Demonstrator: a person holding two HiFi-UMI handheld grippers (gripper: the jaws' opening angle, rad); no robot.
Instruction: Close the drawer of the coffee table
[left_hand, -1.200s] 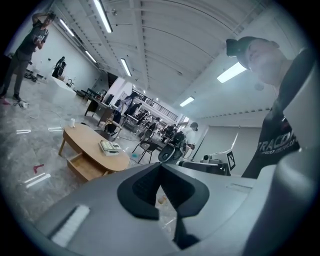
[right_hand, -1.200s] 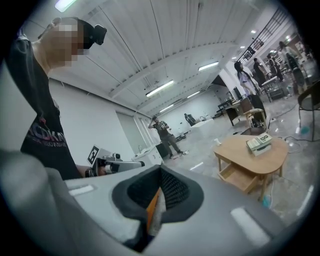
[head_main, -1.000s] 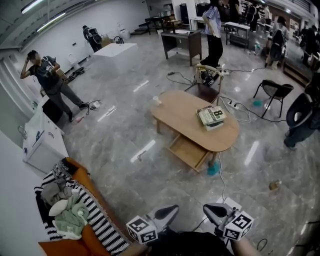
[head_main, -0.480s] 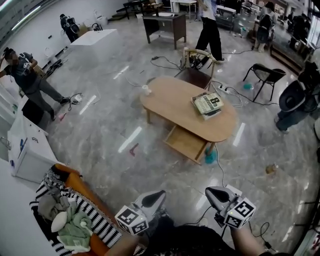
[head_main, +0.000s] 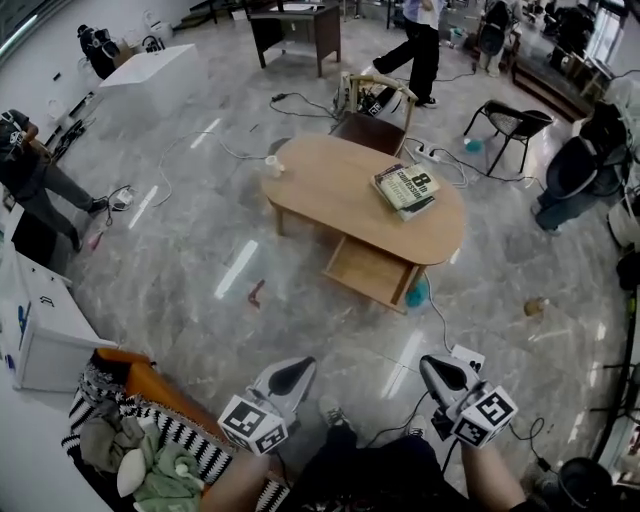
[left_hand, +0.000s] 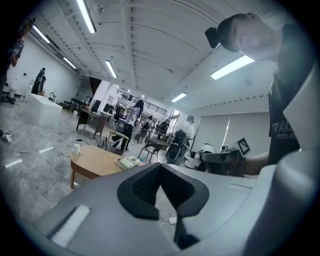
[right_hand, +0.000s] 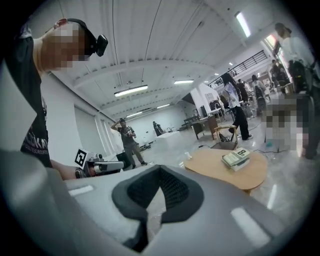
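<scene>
The oval wooden coffee table (head_main: 340, 185) stands on the marble floor some way ahead of me. Its drawer (head_main: 372, 272) hangs pulled out from the near long side. A stack of books (head_main: 405, 190) lies on the top and a small white cup (head_main: 271, 165) stands at its left end. My left gripper (head_main: 297, 366) and right gripper (head_main: 437, 366) are held low at the bottom of the head view, both shut and empty, far short of the table. The left gripper view shows the table (left_hand: 95, 161) beyond its shut jaws. The right gripper view shows the table (right_hand: 220, 172) and the books (right_hand: 236, 158).
An orange sofa (head_main: 140, 375) piled with striped cloth sits at my near left, beside a white cabinet (head_main: 40, 335). A power strip (head_main: 466, 356) and cables lie on the floor near my right. A wooden chair (head_main: 375, 120) and a black chair (head_main: 512, 122) stand behind the table; people move about beyond.
Both grippers and my view have moved forward across the floor, so the table and open drawer look nearer and lower in the view. The jaws have stayed shut.
</scene>
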